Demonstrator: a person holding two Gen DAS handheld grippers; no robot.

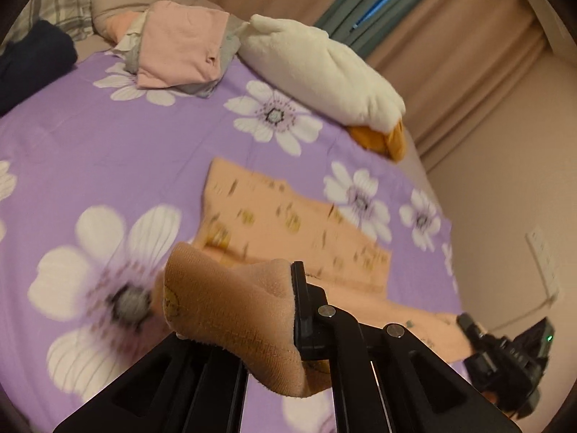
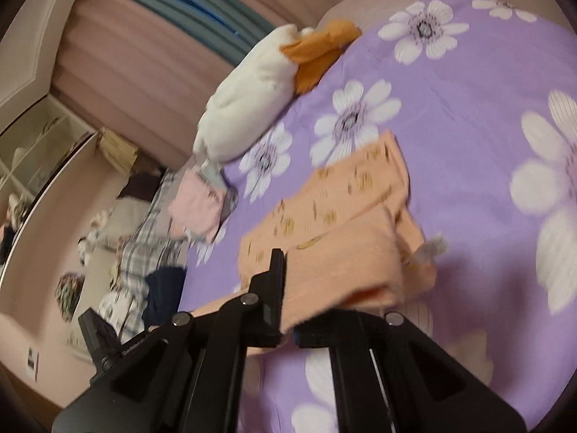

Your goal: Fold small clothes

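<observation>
A peach garment (image 1: pixel 288 223) with small dark and yellow prints lies partly on the purple flowered bed sheet (image 1: pixel 108 137). My left gripper (image 1: pixel 290 278) is shut on one corner, and the cloth drapes over its left finger. The right gripper (image 1: pixel 465 321) shows at the lower right, pinching the garment's other end. In the right wrist view my right gripper (image 2: pixel 286 263) is shut on a doubled edge of the peach garment (image 2: pixel 342 195), which hides its right finger. The left gripper (image 2: pixel 86 319) appears at the lower left. Both held ends are raised off the sheet.
A white plush duck (image 1: pixel 317 68) with an orange beak lies at the bed's far edge. A pile of folded pink and grey clothes (image 1: pixel 180 50) sits beside it. A dark navy garment (image 1: pixel 32 61) and plaid bedding (image 1: pixel 61 3) lie at the far left. Curtains (image 1: pixel 450 36) hang beyond.
</observation>
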